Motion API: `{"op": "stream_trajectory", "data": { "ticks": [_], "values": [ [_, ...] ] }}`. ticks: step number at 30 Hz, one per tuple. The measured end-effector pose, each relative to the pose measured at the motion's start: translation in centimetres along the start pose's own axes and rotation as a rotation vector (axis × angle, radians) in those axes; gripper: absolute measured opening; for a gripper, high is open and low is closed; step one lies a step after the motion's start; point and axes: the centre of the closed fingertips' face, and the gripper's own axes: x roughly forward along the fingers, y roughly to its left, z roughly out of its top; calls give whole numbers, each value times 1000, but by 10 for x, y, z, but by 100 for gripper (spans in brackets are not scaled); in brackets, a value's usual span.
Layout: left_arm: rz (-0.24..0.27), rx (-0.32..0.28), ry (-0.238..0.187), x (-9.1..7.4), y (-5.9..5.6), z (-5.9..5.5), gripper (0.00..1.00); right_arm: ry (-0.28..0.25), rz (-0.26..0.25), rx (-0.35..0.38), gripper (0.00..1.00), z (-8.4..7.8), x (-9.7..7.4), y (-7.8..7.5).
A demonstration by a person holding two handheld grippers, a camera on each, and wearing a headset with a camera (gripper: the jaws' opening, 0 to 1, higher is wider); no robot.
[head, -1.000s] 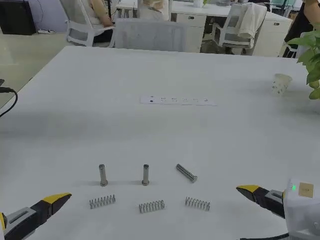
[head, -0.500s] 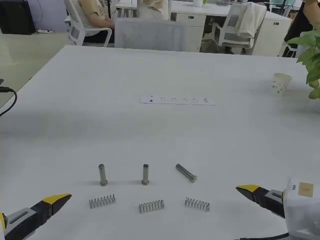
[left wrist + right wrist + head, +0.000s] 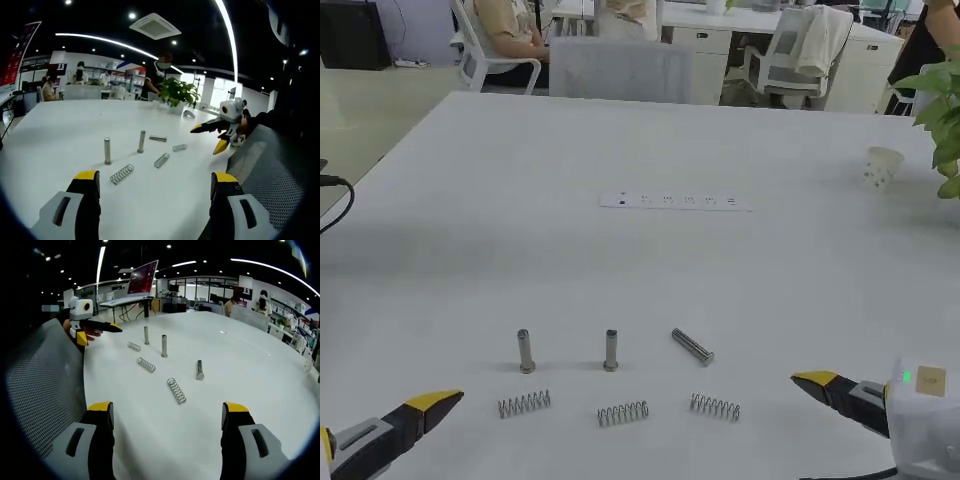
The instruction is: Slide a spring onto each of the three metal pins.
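The left gripper point(image 3: 156, 180) and the right gripper point(image 3: 168, 409) both stand wide open and empty. They sit low over the near edge of the white worktop point(image 3: 640, 260), one at each side of the parts. Farther across the worktop, well apart from the parts, lies a flat power strip point(image 3: 675, 201).

Nearer, the three pins sit in a row. The left pin point(image 3: 525, 351) and the middle pin point(image 3: 611, 350) stand upright on their wider ends, while the right pin point(image 3: 692, 346) lies slanted on its side. Just in front of each pin lies a spring: the left spring point(image 3: 524, 403), the middle spring point(image 3: 623, 412) and the right spring point(image 3: 715, 407). None is on a pin yet.

No part of the task looks done. Several things could go wrong from here:
- A spring pinched too hard or off-centre could flick out of the jaws.
- A spring brought down askew could knock an upright pin over.
- The lying pin could roll when touched unless the other gripper steadies it.
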Motion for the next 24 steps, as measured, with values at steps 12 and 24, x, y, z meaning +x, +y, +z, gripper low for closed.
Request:
{"op": "stream_trajectory", "data": {
  "ticks": [12,24],
  "values": [
    [0,-3,2,0,0,-1,88,-5,1,3,90,1,0,0],
    [0,-5,2,0,1,-2,88,-22,-4,16,89,3,-1,-2]
  ]
}}
